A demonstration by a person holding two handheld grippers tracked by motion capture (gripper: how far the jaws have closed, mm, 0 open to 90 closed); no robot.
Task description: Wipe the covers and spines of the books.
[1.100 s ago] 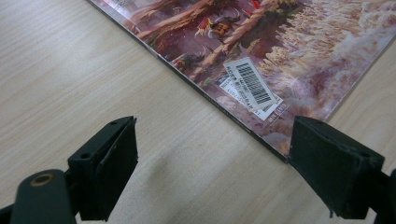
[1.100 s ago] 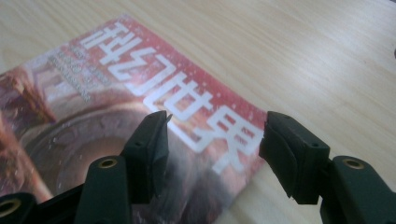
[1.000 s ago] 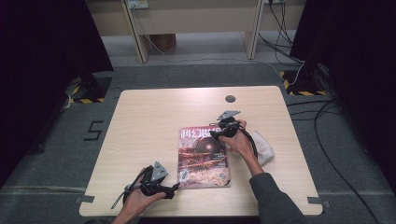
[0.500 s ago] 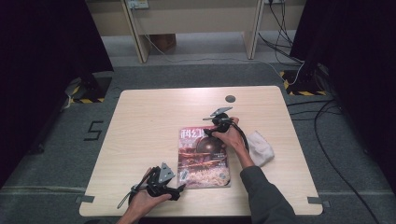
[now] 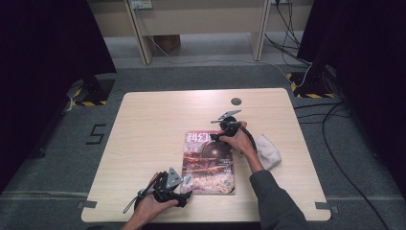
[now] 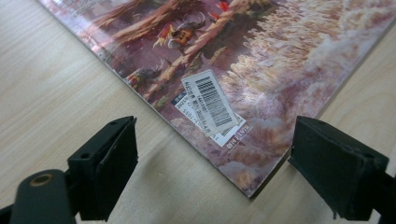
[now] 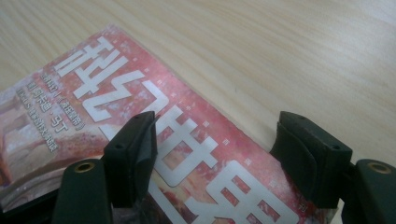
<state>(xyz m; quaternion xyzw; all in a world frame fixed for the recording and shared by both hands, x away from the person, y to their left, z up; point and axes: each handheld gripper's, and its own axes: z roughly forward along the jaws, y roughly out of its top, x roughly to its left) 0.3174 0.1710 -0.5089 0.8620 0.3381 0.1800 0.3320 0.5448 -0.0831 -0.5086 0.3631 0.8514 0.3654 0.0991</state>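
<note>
Your thin glossy magazine with the red-and-brown illustrated cover (image 5: pixel 208 163) lies flat and closed on the pale wooden table (image 5: pixel 153 124), right of the middle and toward your side. Its long axis runs away from you across the table: the large white title characters sit at the far end, and the barcode sticker (image 6: pixel 214 103) is at the near end by the corner closest to your left hand.

Your right gripper (image 5: pixel 216 135) rests at the far edge, over the title. Its 2 jaws have just been opening and now stand wide, one over the cover, the other out past the far edge above bare wood. The edge lies between them, but the pads press on nothing. Judging by that straddle, you are placed to take the far edge.

Your left gripper (image 5: pixel 186 192) sits at the near left corner, jaws wide apart, with the corner between them and neither pad touching it. That looks like a stance to steady or lift the near end while the other hand works the far one.

A crumpled white cloth (image 5: pixel 266 151) lies just to the right of your right wrist, apart from the magazine. A small dark round disc (image 5: pixel 236 101) sits well beyond it, near the far edge.
</note>
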